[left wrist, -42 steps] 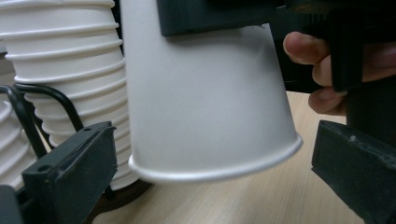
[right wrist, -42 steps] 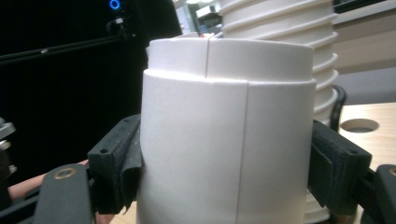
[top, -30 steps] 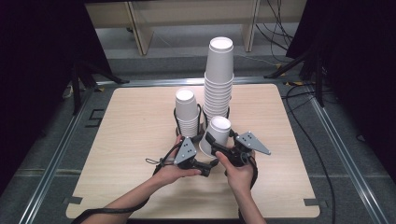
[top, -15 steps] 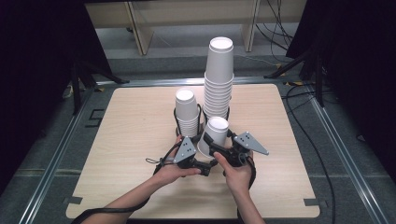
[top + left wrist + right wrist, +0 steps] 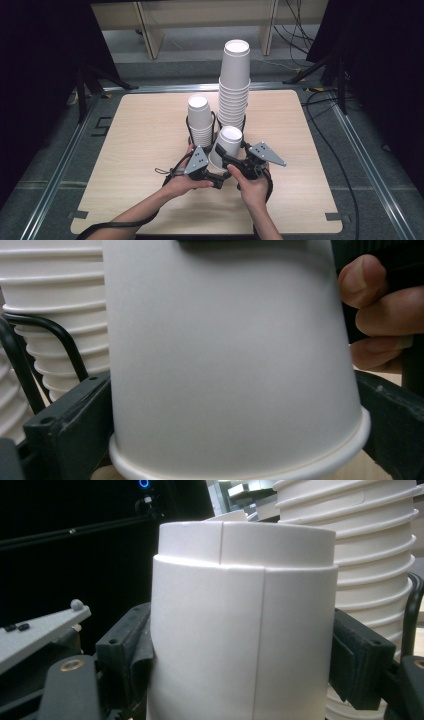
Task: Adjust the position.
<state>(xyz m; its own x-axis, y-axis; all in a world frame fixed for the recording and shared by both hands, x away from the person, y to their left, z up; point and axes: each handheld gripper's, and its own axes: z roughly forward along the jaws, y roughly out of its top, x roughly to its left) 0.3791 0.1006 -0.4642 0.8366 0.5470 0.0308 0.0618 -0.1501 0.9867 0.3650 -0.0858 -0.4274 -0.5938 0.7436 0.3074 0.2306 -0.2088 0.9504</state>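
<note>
A white paper cup (image 5: 227,145) is held upside down just above the wooden table (image 5: 140,130), in front of two stacks. My left gripper (image 5: 212,167) is shut on it near its rim; in the left gripper view the cup (image 5: 230,365) sits tightly between both jaws. My right gripper (image 5: 235,157) is shut on it higher up, and its jaws have just been closing further. In the right gripper view the cup (image 5: 240,630) has a stepped ledge near its flat top, and the pads (image 5: 357,655) press on its sides.
A short stack of upside-down cups (image 5: 199,120) and a tall stack (image 5: 235,85) stand right behind the held cup, each ringed by a black wire holder (image 5: 20,355). A metal frame (image 5: 55,175) borders the table. Cables (image 5: 325,130) trail on the right.
The held cup's top has shifted slightly to the left. Both hands stay where they were.
</note>
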